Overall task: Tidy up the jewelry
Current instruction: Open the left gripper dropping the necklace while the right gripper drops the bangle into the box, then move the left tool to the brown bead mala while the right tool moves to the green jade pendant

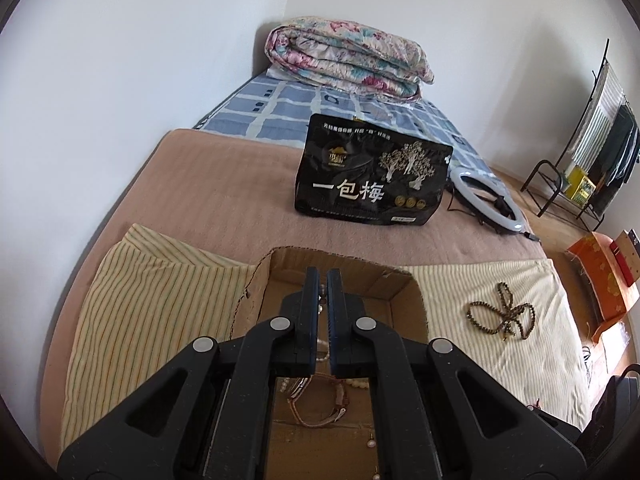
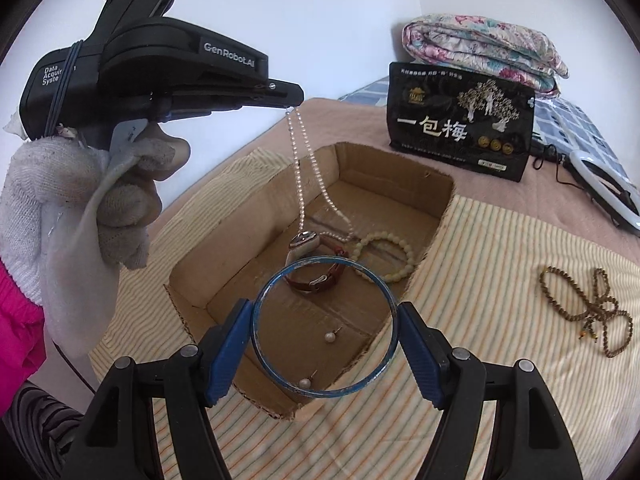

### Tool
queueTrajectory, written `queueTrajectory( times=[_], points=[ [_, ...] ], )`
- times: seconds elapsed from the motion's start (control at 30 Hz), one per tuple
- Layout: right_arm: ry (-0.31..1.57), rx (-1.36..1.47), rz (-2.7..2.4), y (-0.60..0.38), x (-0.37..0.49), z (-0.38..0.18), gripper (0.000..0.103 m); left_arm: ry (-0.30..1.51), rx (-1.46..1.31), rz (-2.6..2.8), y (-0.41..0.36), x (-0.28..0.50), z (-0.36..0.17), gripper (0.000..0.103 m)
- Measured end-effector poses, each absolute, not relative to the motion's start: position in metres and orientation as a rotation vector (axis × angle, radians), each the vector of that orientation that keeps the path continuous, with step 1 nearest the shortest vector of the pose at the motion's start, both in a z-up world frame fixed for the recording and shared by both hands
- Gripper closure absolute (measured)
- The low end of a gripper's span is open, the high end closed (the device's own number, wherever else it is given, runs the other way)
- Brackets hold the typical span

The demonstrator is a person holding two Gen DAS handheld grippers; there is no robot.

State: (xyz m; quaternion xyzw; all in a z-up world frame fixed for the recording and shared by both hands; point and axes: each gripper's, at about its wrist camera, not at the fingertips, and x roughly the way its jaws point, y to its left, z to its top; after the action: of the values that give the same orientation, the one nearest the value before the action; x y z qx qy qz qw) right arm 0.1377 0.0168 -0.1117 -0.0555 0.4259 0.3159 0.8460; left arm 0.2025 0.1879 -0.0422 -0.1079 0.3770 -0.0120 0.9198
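Note:
In the right wrist view my right gripper (image 2: pixel 324 314) is shut on a blue bangle (image 2: pixel 332 395), held flat over the near end of an open cardboard box (image 2: pixel 440 208). My left gripper (image 2: pixel 294 102), held by a gloved hand, is shut on a pearl necklace (image 2: pixel 298 168) that hangs down with its lower end resting in the box. On the box floor lie a brown-strap watch (image 2: pixel 316 264), a cream bead bracelet (image 2: pixel 384 256) and two pearl earrings (image 2: pixel 329 336). In the left wrist view the left gripper (image 1: pixel 323 278) points into the box (image 1: pixel 404 284). A brown bead string (image 1: pixel 504 314) lies on the striped cloth to the right.
The box sits on a striped cloth (image 2: pixel 480 280) on a bed. Behind it stand a black snack bag (image 2: pixel 460 120), a folded floral quilt (image 2: pixel 480 48) and a ring light (image 2: pixel 604 192). An orange carton (image 1: pixel 600 276) and a clothes rack (image 1: pixel 592 144) are beyond the bed.

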Motion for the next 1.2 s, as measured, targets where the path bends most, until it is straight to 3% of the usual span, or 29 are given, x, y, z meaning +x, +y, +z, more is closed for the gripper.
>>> queueTrajectory(
  times=[0.43,0.47,0.53,0.6,1.2],
  points=[
    [0.909,-0.124,0.652,0.020,0.138,-0.120,0.024,0.845,-0.185,-0.030,0.173,0.211,-0.061,0.102],
    [0.902,-0.122,0.649,0.019,0.137,-0.118,0.019,0.849,-0.178,-0.029,0.171,0.211,-0.062,0.097],
    [0.888,-0.121,0.640,0.018,0.137,-0.116,0.015,0.856,-0.171,-0.023,0.168,0.212,-0.063,0.060],
    [0.883,-0.122,0.642,0.018,0.137,-0.114,0.015,0.841,-0.168,-0.020,0.166,0.210,-0.061,0.051],
    [0.850,-0.147,0.629,0.010,0.122,-0.101,0.014,0.825,-0.178,-0.011,0.161,0.203,-0.052,0.050]
  ],
)
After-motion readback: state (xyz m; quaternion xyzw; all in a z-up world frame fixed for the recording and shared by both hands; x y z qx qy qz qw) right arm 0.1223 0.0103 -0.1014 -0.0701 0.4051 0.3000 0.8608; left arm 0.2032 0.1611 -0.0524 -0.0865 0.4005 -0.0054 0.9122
